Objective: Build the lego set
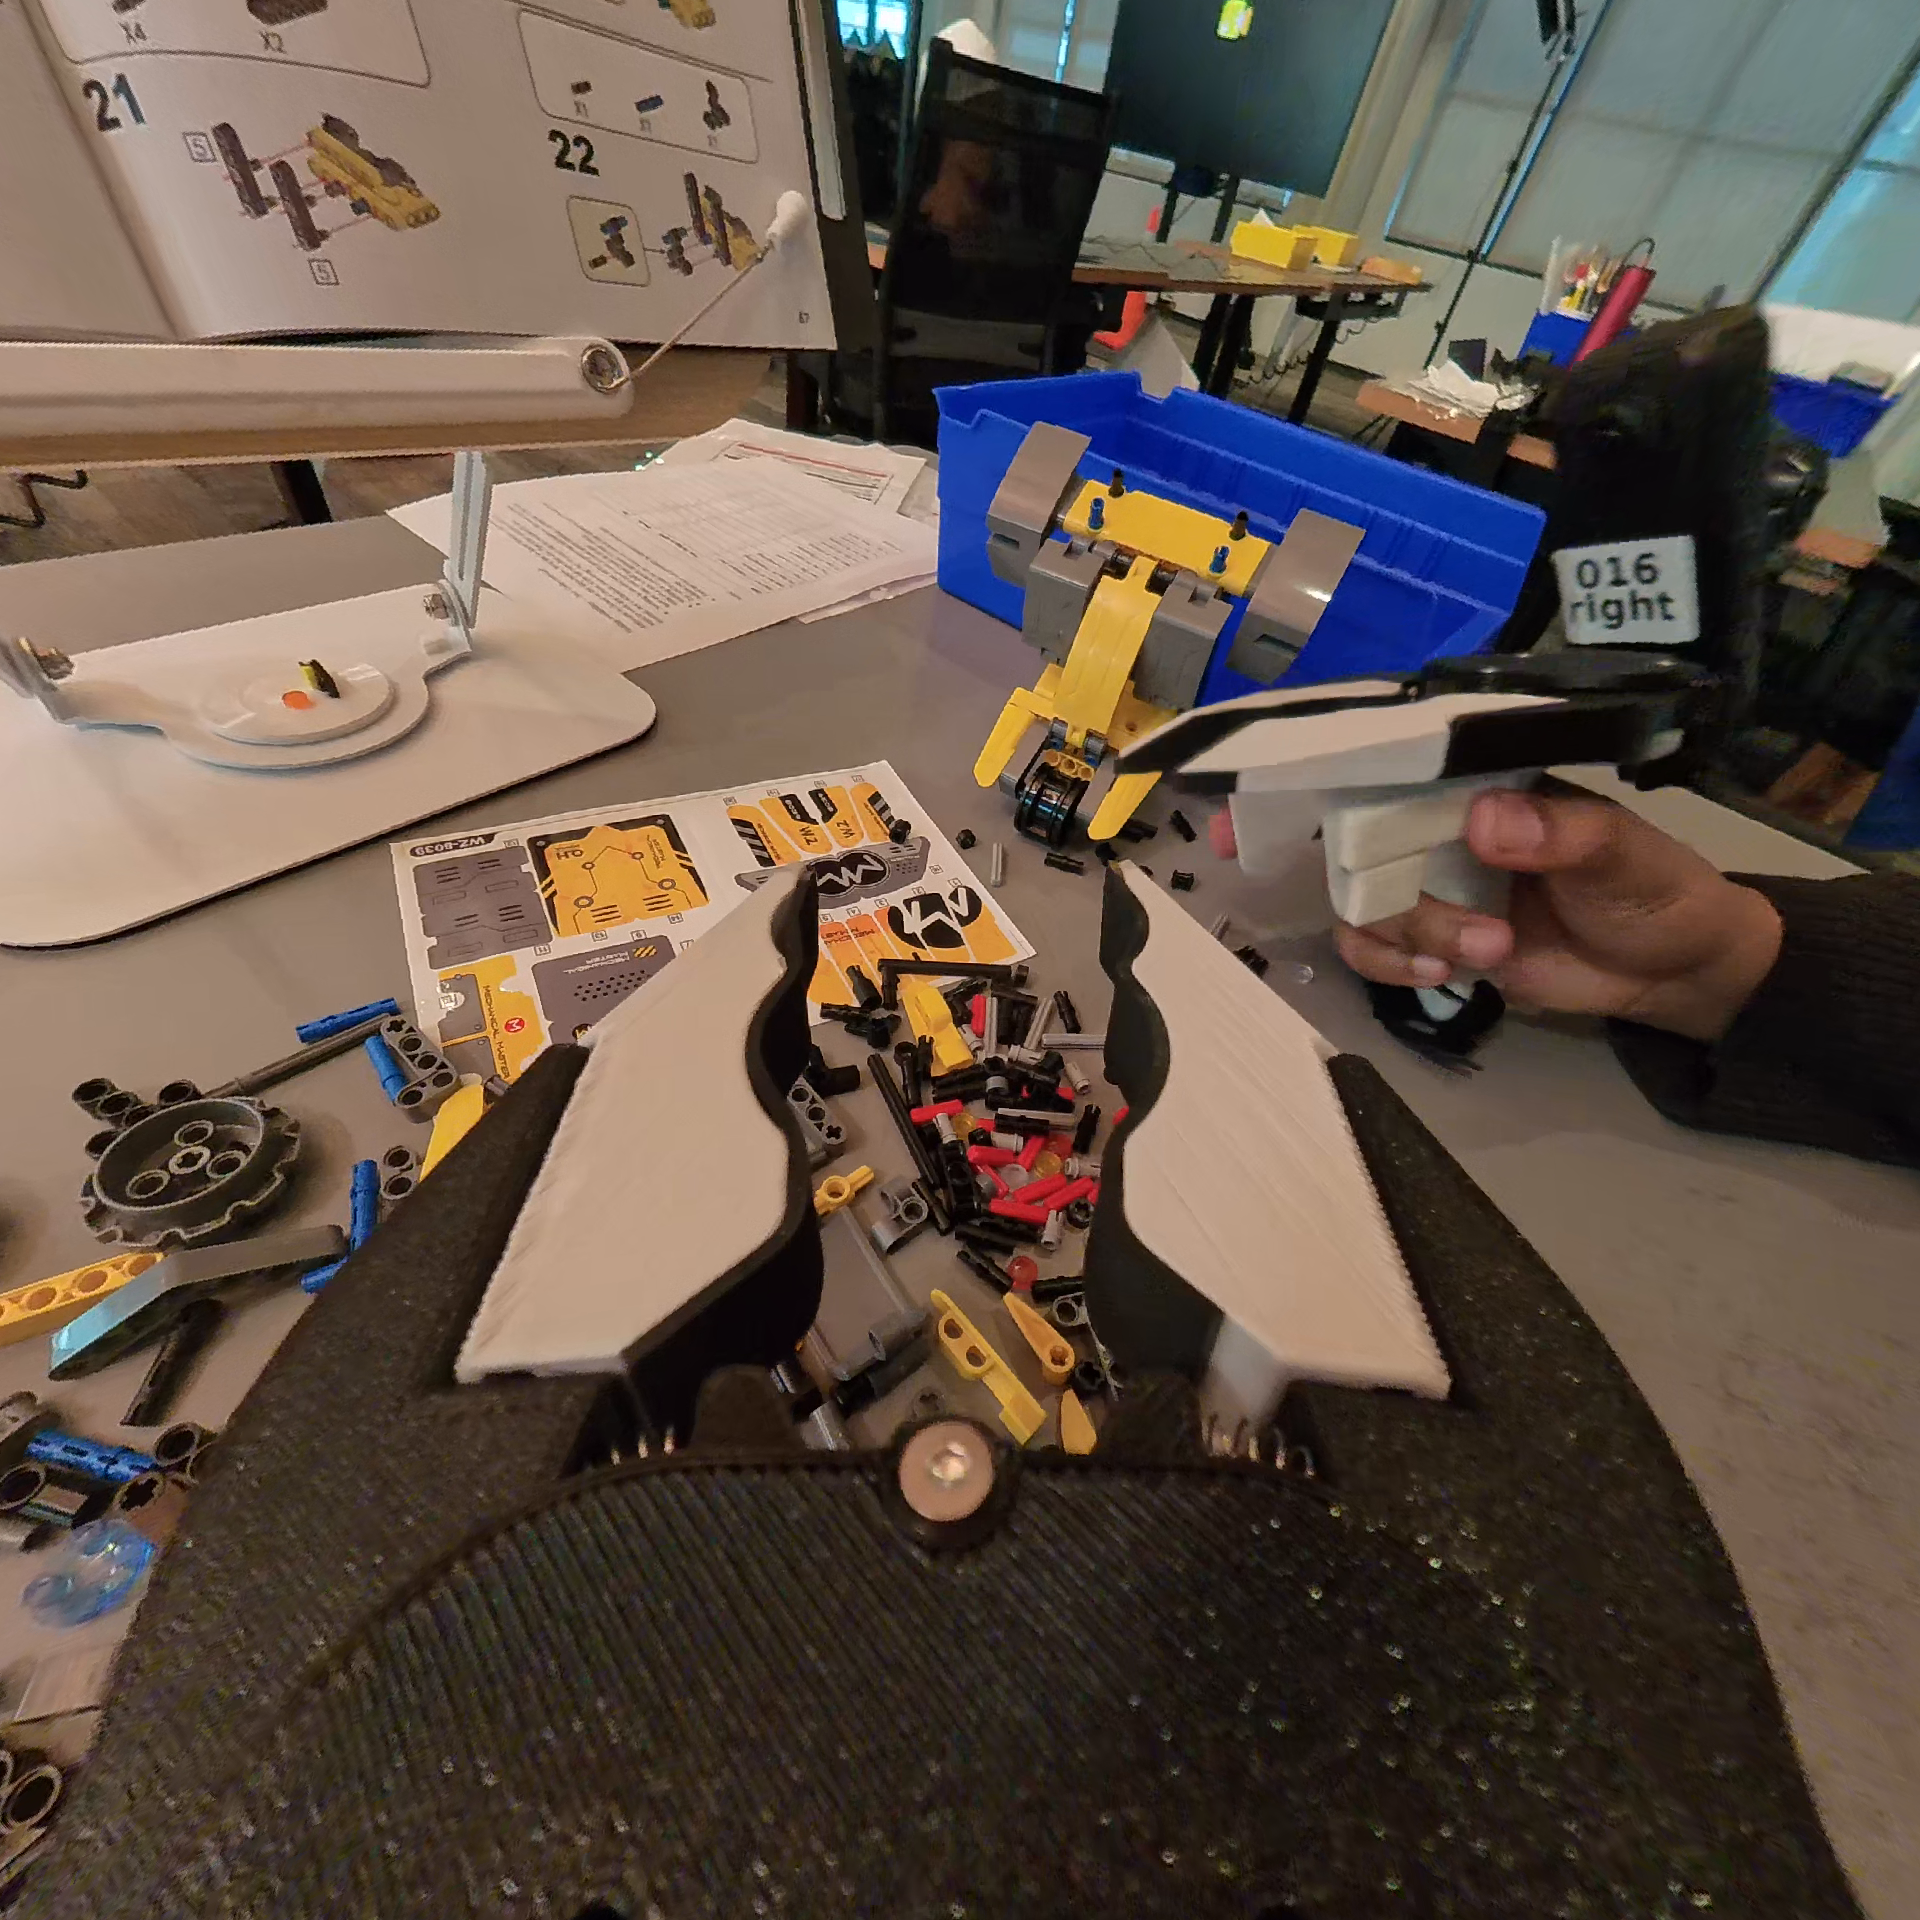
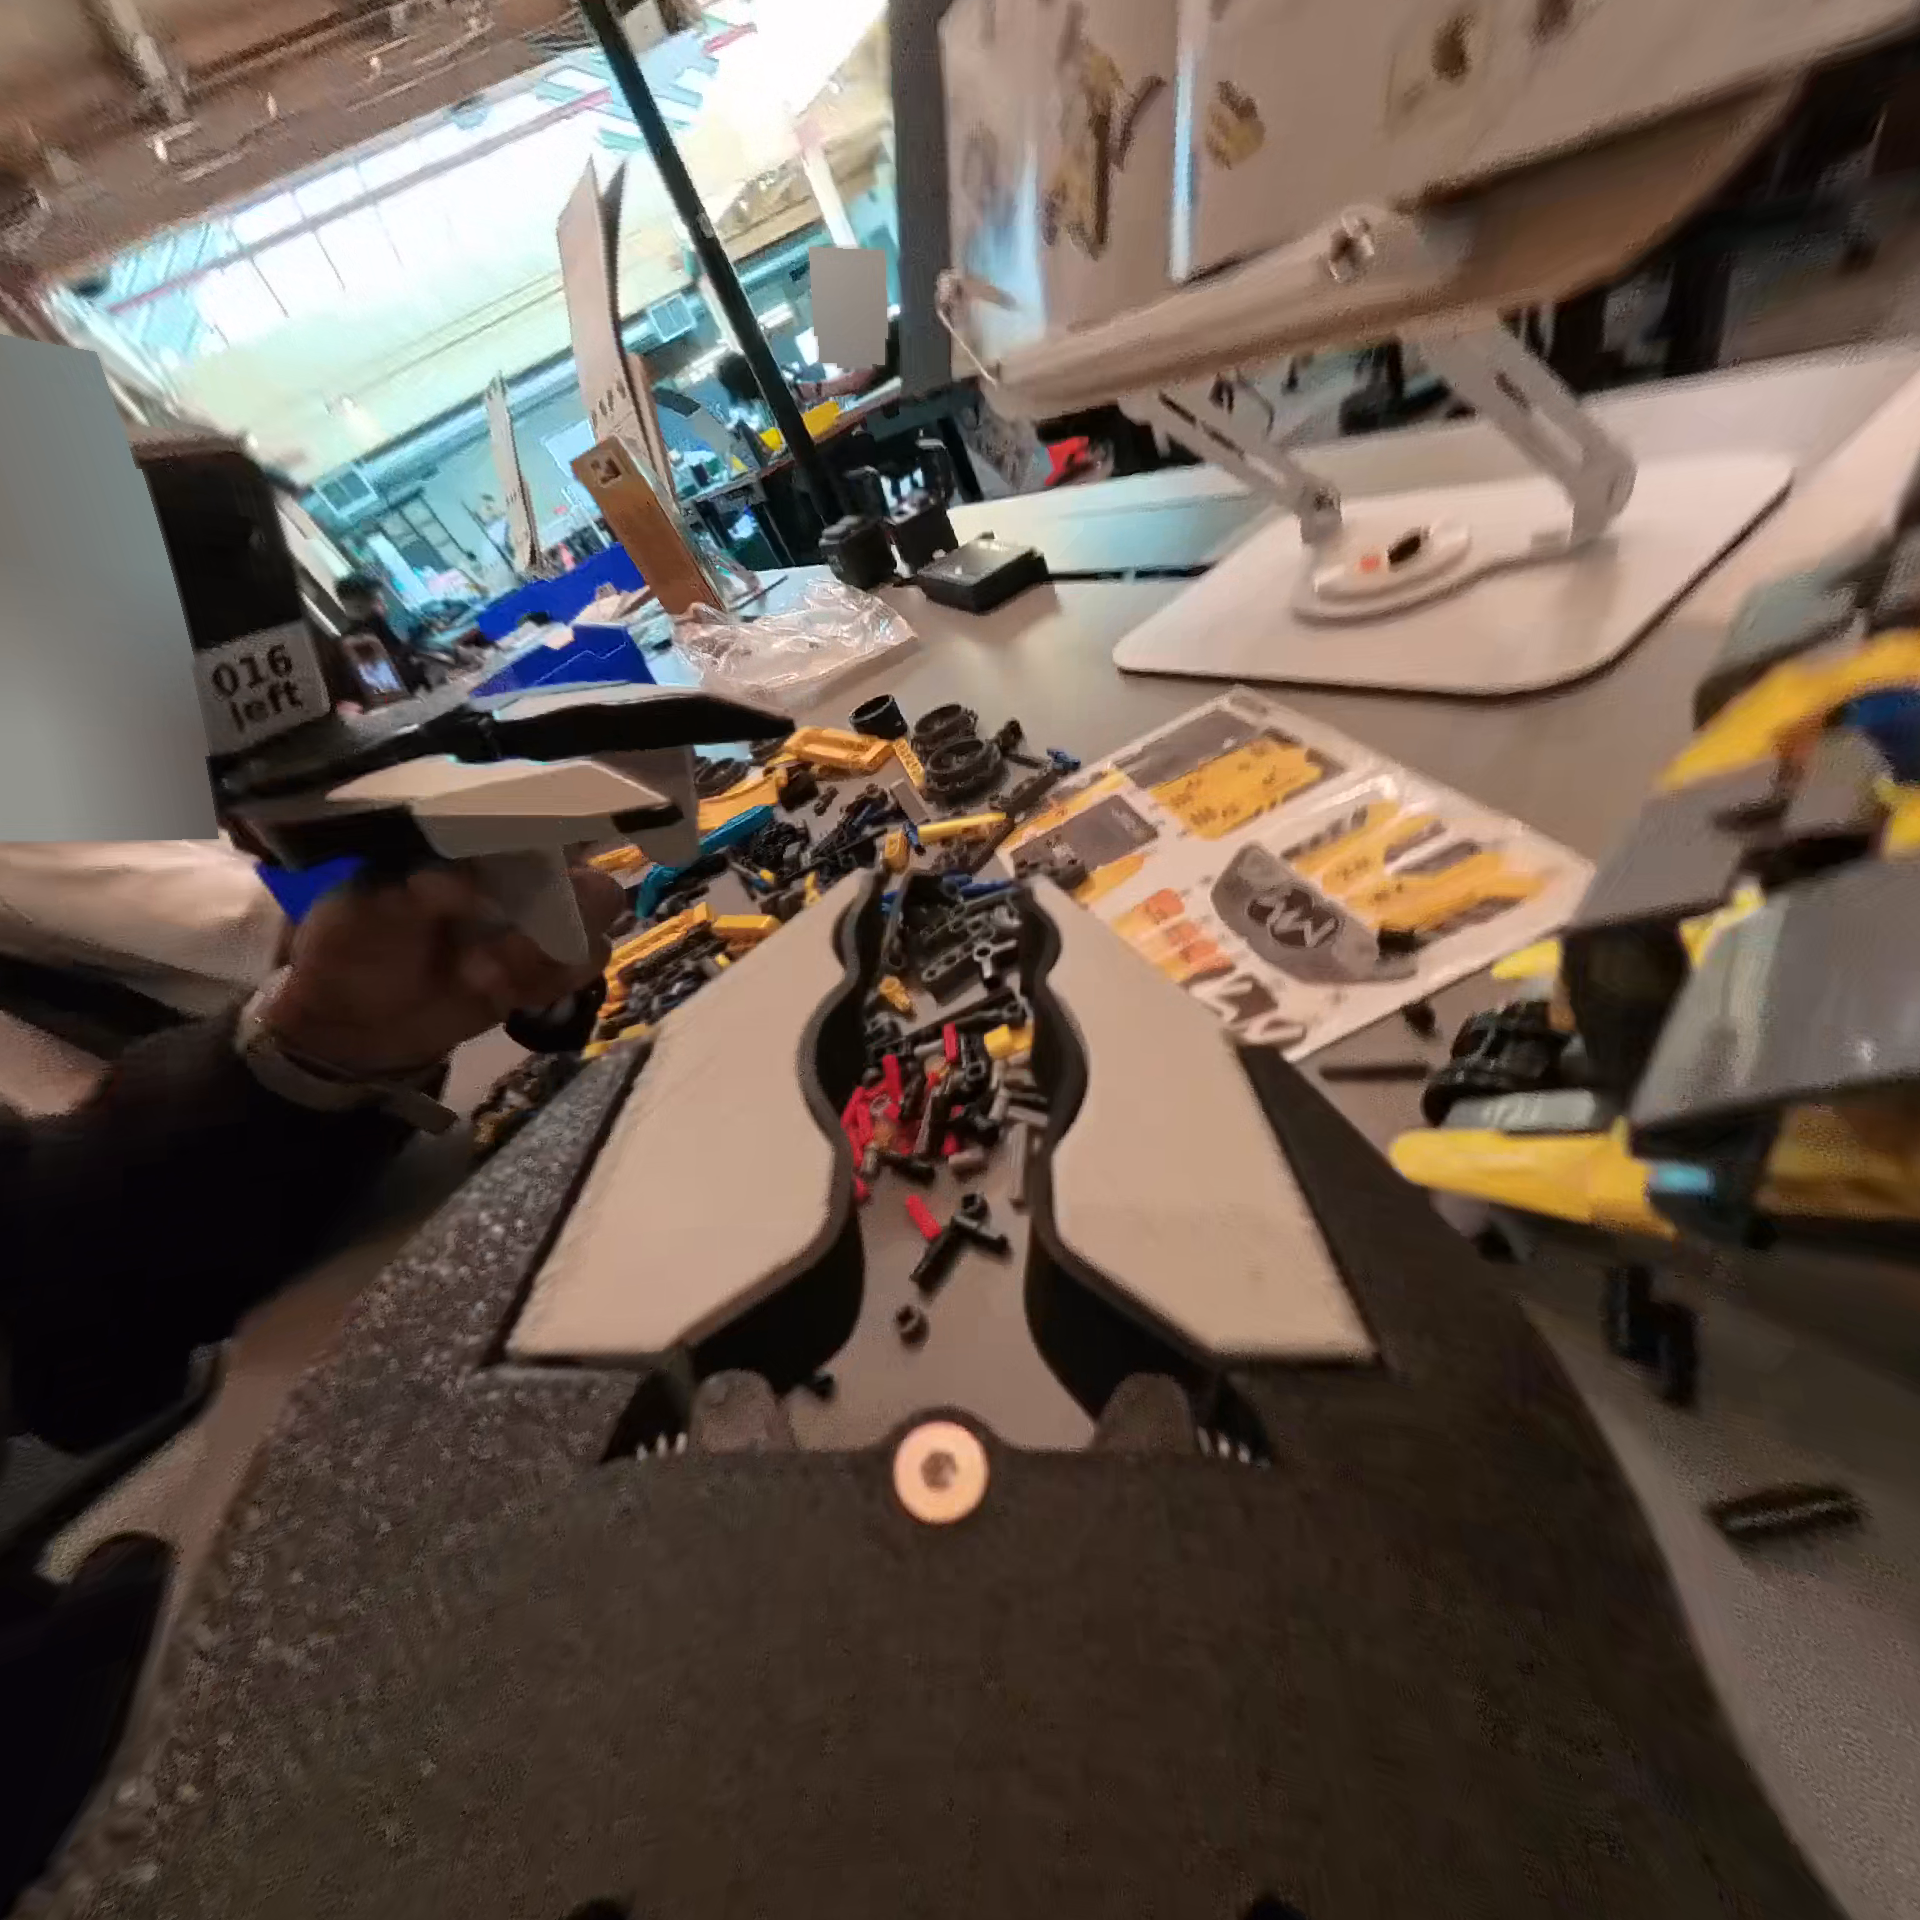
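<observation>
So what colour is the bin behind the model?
Blue bin; clearest in the left wrist view.

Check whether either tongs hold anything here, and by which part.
Nothing held: left tongs and right tongs both gape empty above the loose parts pile.

Model [image 1: 1132, 644] before bin [image 1: 1382, 499]

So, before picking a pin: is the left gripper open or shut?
Open. The left gripper shows a clear gap between its fingertips, with the loose pins visible through it; it holds nothing.
</observation>
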The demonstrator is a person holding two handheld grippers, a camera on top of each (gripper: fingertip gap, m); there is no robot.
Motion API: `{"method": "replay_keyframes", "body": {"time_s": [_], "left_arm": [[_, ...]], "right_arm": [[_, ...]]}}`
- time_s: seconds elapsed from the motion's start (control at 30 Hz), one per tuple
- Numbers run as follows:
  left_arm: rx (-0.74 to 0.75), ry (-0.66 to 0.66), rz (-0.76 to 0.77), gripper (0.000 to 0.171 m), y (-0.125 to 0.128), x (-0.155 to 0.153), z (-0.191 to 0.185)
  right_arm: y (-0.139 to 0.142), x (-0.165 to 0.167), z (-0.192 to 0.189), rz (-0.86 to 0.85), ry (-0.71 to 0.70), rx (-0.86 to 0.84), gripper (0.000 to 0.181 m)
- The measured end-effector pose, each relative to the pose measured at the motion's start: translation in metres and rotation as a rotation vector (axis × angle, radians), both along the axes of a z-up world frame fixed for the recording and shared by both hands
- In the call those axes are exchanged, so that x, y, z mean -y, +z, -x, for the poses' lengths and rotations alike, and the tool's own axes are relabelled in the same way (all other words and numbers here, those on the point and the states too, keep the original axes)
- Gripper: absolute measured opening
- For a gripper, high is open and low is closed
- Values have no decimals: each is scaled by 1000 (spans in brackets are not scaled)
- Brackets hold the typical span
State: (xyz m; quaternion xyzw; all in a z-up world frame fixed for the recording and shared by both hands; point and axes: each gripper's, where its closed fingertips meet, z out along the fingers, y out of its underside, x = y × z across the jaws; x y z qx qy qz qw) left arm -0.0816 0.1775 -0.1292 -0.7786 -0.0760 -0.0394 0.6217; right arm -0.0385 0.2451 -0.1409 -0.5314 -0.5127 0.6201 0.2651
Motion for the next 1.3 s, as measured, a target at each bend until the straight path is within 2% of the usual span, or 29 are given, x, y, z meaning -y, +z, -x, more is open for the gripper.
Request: {"method": "replay_keyframes", "body": {"time_s": [0.07,0.13,0.33,0.47,0.77,0.9,1.03,1.13,1.3], "left_arm": [[-6,0,1,52,0,0,0],[-12,1,2,52,0,0,0],[-51,66,36,46,-4,3,14],[-64,105,24,39,1,8,26],[-115,204,19,35,8,21,55],[-126,275,2,26,13,31,74],[-51,230,-120,6,28,33,71],[14,198,-139,6,30,34,67],[13,243,-138,15,27,43,77]], "right_arm": [[-5,-1,0,80,20,40,22],[-4,1,-1,88,39,30,25],[-2,12,-2,-9,55,12,33],[1,9,-2,-22,39,-6,37],[1,10,-4,-140,35,-16,42],[-3,17,-4,-222,52,-11,54],[-6,31,-6,-308,97,-22,61],[-7,40,-9,-366,122,-37,61],[-6,42,-11,-405,111,-54,58]]}}
